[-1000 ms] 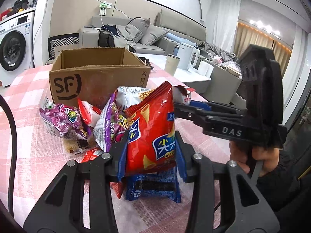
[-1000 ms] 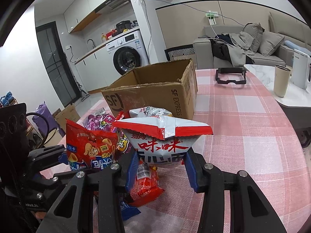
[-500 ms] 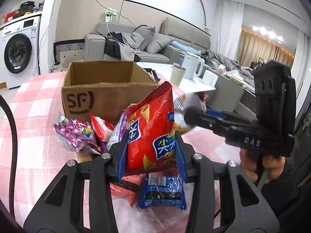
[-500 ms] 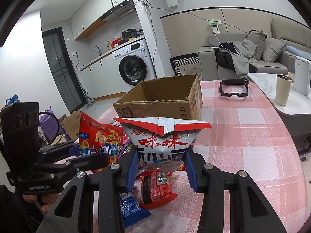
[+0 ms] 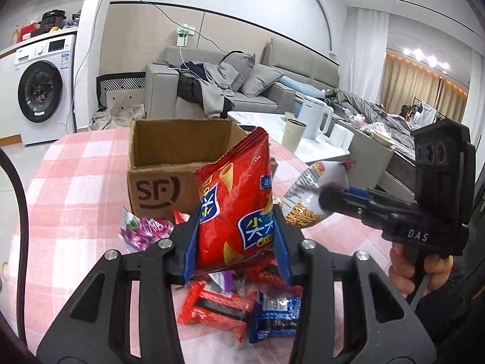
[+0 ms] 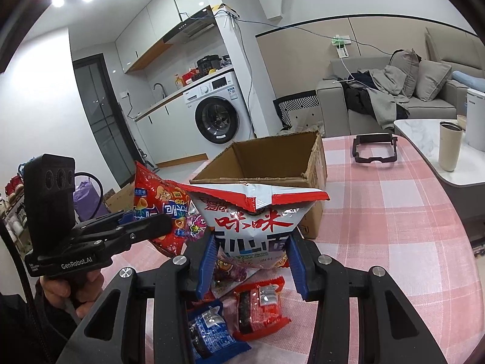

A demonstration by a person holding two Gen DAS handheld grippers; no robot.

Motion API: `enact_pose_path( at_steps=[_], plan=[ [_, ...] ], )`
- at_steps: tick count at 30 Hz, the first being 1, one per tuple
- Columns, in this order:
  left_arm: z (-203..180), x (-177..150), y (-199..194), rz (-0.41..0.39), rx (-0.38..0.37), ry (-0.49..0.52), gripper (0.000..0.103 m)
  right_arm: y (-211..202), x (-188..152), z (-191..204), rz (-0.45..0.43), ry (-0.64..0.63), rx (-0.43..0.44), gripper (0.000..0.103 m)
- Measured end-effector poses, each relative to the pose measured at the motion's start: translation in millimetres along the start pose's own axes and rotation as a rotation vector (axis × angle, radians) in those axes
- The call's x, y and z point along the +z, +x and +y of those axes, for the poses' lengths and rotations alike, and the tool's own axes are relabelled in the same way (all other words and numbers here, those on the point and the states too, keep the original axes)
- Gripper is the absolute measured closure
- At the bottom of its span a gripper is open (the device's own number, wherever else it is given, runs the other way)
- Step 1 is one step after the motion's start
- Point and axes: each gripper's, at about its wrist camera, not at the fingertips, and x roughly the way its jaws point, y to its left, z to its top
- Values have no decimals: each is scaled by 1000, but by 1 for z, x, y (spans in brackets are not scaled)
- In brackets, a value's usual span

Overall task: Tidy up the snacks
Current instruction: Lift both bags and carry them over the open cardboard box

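2 wrist fisheyes look forward and slightly down, close over a checked table [image 5: 75, 182]; both share the cardboard box [image 5: 157, 182] at frame centre.

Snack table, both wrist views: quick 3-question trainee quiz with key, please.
1. True or false: the cardboard box already holds snacks.
2. What does each hand-held gripper hold?
3. Multiple choice: the packets on the pink checked tablecloth below the grippers are A) red and blue, B) green, C) yellow.

Key:
1. False; what shows of its inside is bare.
2. Left hand-held gripper: red chip bag. Right hand-held gripper: white noodle-snack bag.
3. A: red packet, blue packet.
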Motion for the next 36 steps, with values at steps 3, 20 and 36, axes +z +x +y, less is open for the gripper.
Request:
enact_pose_path(
  at_steps=[3, 20, 36],
  plan=[
    [4, 10, -2, -12, 20, 5, 64, 2, 9, 2, -11, -5, 1, 60],
    [40, 71, -6, -81, 79, -18, 64, 29, 66, 11, -50, -28, -51, 60],
    [55, 116, 64, -64, 122, -38, 64, 80, 87, 7, -10, -45, -87, 60]
  ],
)
